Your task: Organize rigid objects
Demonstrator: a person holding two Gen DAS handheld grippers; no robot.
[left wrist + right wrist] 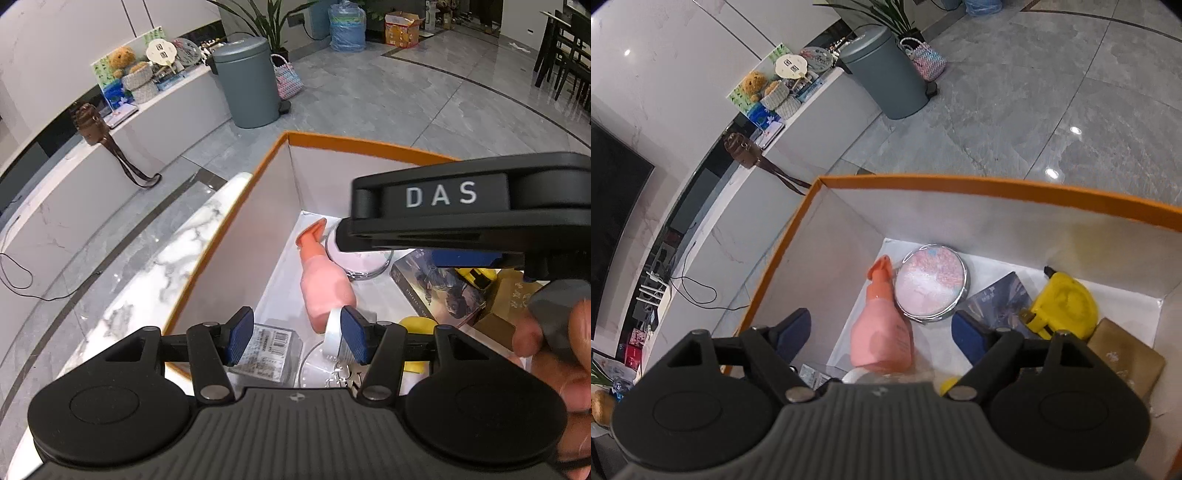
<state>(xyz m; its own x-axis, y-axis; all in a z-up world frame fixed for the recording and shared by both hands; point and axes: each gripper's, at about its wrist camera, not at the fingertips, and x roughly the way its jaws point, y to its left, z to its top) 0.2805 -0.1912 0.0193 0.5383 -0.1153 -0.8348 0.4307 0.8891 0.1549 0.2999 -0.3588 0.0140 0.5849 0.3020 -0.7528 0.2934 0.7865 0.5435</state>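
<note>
An orange-rimmed white box (236, 218) (960, 183) stands on a marble table (155, 266). Inside lie a pink spray bottle (325, 284) (882, 332), a round pink compact mirror (931, 282) (364, 264), a dark picture card (439, 288) (1001, 299), a yellow tape measure (1063, 306), a brown packet (1126, 358) and a clear barcoded case (267, 349). My left gripper (297, 338) is open and empty over the box's near end. My right gripper (882, 328) is open and empty above the bottle; its body (472, 206) fills the right of the left wrist view.
A grey pedal bin (245, 81) (886, 74) and a woven pink bag (288, 74) stand on the tiled floor beyond the box. A white ledge (110, 147) at left carries plush toys, fans and a brown camera case (90, 123). Dark chairs (565, 59) stand far right.
</note>
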